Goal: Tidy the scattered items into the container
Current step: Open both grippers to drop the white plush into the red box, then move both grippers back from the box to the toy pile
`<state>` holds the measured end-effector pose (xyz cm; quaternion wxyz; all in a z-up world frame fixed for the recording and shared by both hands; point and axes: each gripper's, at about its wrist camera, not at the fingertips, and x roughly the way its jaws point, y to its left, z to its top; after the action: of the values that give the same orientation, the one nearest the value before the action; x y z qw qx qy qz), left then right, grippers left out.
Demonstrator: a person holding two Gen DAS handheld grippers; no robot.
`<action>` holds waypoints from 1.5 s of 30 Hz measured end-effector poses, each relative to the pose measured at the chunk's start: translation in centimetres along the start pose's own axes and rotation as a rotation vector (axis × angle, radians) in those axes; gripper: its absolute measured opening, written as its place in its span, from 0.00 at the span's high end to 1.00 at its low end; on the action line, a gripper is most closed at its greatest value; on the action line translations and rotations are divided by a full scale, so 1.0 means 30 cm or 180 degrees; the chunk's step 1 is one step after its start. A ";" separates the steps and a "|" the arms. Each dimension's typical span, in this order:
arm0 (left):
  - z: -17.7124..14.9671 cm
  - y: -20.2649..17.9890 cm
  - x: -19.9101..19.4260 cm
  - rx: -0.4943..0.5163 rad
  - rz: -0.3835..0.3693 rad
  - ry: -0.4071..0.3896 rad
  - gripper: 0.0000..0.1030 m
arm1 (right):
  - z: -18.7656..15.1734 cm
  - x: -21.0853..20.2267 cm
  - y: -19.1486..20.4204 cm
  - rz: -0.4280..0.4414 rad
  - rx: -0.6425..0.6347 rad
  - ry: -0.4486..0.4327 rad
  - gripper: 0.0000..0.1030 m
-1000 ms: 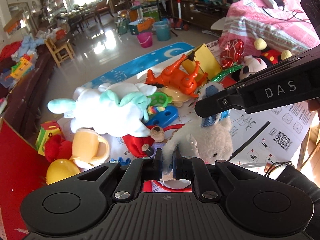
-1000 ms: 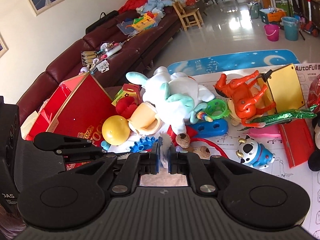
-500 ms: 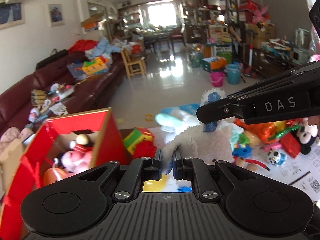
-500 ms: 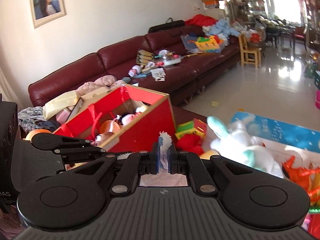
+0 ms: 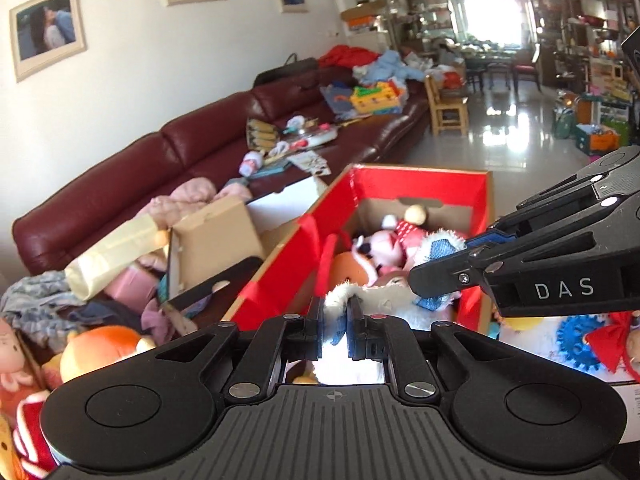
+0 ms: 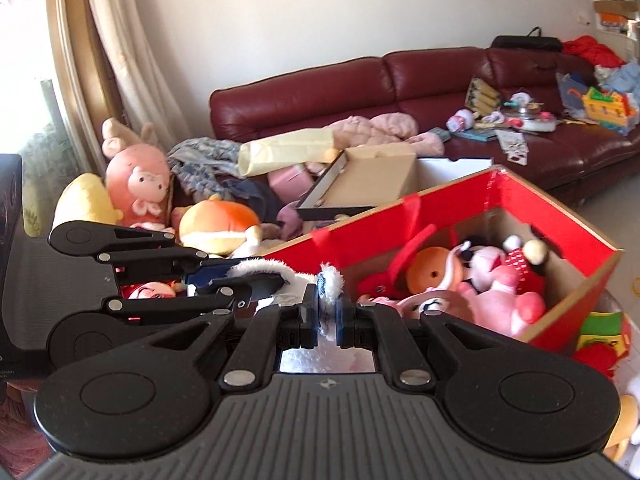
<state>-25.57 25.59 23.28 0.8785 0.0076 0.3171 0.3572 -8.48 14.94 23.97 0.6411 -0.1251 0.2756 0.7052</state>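
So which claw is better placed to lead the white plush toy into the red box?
Likely right: the right claw, shut on the white plush toy, looks nearer the red box opening; the left claw grips nearer the rim.

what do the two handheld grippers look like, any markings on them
Both are matte black plastic. The left gripper has a ribbed body, round side discs, silver screws and blue-tinted pads. The right gripper carries white DAS lettering on its side, and its linkage arms are slotted.

White plush toy with blue patches hangs over the open red box.
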 end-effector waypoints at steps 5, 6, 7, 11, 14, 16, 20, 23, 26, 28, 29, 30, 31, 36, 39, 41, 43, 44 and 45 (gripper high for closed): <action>-0.088 0.078 -0.015 -0.0130 0.0095 0.0265 0.93 | -0.024 0.088 0.072 0.0274 0.0022 0.0287 0.91; -0.120 0.071 -0.029 -0.0140 0.0107 0.0303 0.92 | -0.029 0.097 0.075 0.0326 0.0052 0.0355 0.91; -0.128 0.073 -0.026 -0.0143 0.0119 0.0329 0.82 | -0.032 0.109 0.078 0.0386 0.0074 0.0434 0.88; -0.133 0.067 -0.007 -0.0129 0.0299 0.0318 0.26 | -0.052 0.132 0.072 0.0404 0.0053 0.0667 0.52; -0.111 0.057 0.023 -0.0150 0.0246 0.0256 0.18 | -0.050 0.104 0.035 0.0254 0.0102 0.0537 0.39; -0.089 0.034 0.047 -0.0115 0.0212 0.0203 0.14 | -0.048 0.080 0.006 0.0167 0.0154 0.0461 0.35; -0.060 -0.023 0.087 -0.0026 0.0121 0.0120 0.11 | -0.058 0.042 -0.054 -0.0025 0.0217 0.0361 0.30; -0.053 -0.072 0.118 0.0029 0.0058 0.0112 0.08 | -0.072 0.012 -0.101 -0.0149 0.0270 0.0347 0.27; -0.047 -0.115 0.145 0.0044 -0.0044 0.0151 0.08 | -0.081 -0.029 -0.135 -0.0283 0.0232 0.0327 0.26; -0.046 -0.144 0.152 0.0078 -0.0102 0.0136 0.08 | -0.091 -0.065 -0.153 -0.0361 0.0197 0.0299 0.24; -0.044 -0.157 0.156 0.0097 -0.0122 0.0128 0.08 | -0.099 -0.081 -0.167 -0.0404 0.0199 0.0289 0.23; -0.042 -0.170 0.159 0.0111 -0.0141 0.0124 0.08 | -0.104 -0.093 -0.181 -0.0444 0.0220 0.0289 0.23; -0.039 -0.183 0.162 0.0124 -0.0162 0.0124 0.08 | -0.110 -0.103 -0.195 -0.0476 0.0251 0.0297 0.23; -0.028 -0.233 0.160 0.0192 -0.0270 0.0099 0.07 | -0.138 -0.136 -0.242 -0.0558 0.0378 0.0301 0.23; -0.021 -0.266 0.149 0.0260 -0.0324 0.0049 0.06 | -0.152 -0.159 -0.259 -0.0589 0.0409 0.0283 0.23; -0.015 -0.291 0.145 0.0299 -0.0370 0.0017 0.06 | -0.158 -0.177 -0.270 -0.0623 0.0431 0.0273 0.23; -0.009 -0.316 0.142 0.0314 -0.0423 0.0001 0.06 | -0.163 -0.197 -0.282 -0.0666 0.0445 0.0251 0.23; -0.007 -0.329 0.140 0.0327 -0.0453 -0.0007 0.06 | -0.163 -0.207 -0.286 -0.0686 0.0454 0.0236 0.22; -0.004 -0.346 0.137 0.0345 -0.0483 -0.0020 0.06 | -0.165 -0.223 -0.295 -0.0709 0.0467 0.0211 0.21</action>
<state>-16.95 20.44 18.42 0.9023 0.0321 0.3329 0.2719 0.23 6.85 21.46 0.7134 -0.1309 0.3319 0.6031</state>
